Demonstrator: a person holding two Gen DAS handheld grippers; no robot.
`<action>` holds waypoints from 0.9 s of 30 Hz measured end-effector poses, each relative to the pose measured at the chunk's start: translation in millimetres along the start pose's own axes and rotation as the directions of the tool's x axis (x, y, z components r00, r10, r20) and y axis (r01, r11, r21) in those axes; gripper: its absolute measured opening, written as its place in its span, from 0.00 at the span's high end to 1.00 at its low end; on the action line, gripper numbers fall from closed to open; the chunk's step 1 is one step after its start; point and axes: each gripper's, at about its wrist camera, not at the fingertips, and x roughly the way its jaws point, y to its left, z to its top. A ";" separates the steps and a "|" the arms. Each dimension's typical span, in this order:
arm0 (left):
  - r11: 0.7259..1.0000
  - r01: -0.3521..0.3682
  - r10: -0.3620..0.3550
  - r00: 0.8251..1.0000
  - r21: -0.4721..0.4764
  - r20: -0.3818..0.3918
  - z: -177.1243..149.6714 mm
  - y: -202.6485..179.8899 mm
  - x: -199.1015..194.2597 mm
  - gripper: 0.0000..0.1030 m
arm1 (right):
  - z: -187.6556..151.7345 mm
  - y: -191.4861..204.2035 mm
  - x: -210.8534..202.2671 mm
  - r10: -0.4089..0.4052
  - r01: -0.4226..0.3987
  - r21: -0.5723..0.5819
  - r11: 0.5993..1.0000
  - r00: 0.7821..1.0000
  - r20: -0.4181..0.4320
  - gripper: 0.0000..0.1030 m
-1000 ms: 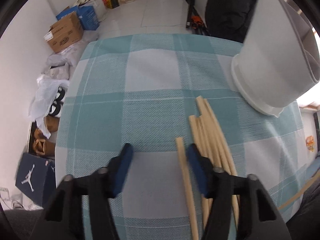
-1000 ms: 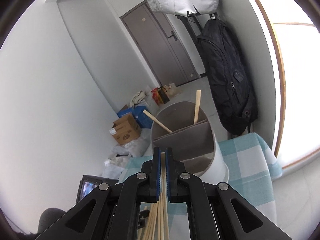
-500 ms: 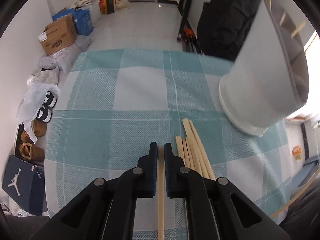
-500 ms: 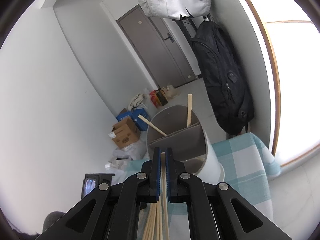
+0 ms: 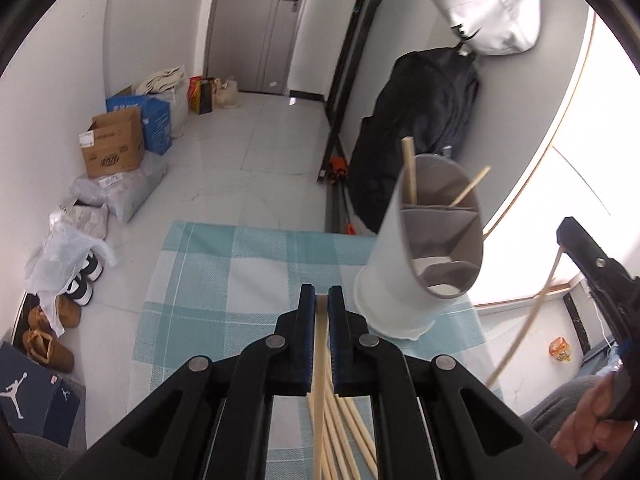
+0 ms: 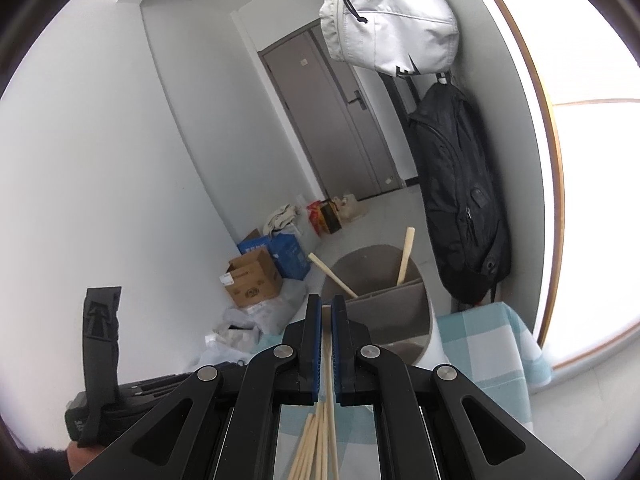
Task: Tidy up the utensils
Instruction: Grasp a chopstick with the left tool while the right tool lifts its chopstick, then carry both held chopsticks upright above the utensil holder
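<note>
Holder (image 5: 404, 264) stands past loose chopsticks (image 5: 340, 432); each hand-held gripper (image 5: 321, 300) (image 6: 327, 312) clamps one chopstick (image 5: 320, 360) (image 6: 329, 364).

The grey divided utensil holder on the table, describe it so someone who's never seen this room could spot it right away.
Find the table with the teal-and-white checked cloth; at its far right end, in front of the hanging black backpack, stands the tall pale grey plastic cylinder. Inner walls split it into compartments, and two wooden chopsticks poke from the farthest one, unlike the loose chopsticks lying flat on the cloth.
</note>
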 end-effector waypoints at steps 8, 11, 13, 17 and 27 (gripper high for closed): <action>0.999 0.048 -0.048 0.999 0.022 0.016 15.8 -4.8 -22.8 0.98 | 16.2 4.0 -7.7 -0.013 0.014 -0.014 1.000 0.999 0.040 0.96; 0.997 0.073 -0.073 0.996 -0.004 0.047 27.6 -10.1 -36.4 0.98 | 32.4 0.9 -16.0 -0.011 0.011 0.004 1.000 0.997 0.072 0.96; 0.996 0.084 -0.082 0.993 -0.019 0.083 41.0 -13.5 -45.4 0.98 | 46.9 -1.1 -19.5 -0.011 0.010 0.010 1.000 0.995 0.095 0.96; 0.993 0.116 -0.109 0.981 -0.034 0.159 69.4 -25.4 -59.9 0.98 | 81.2 1.6 -23.4 -0.010 0.012 -0.011 1.000 0.989 0.150 0.96; 0.988 0.135 -0.103 0.940 -0.078 0.327 136.8 -46.1 -65.9 0.98 | 146.0 1.8 -2.6 -0.007 0.018 -0.047 0.999 0.973 0.232 0.96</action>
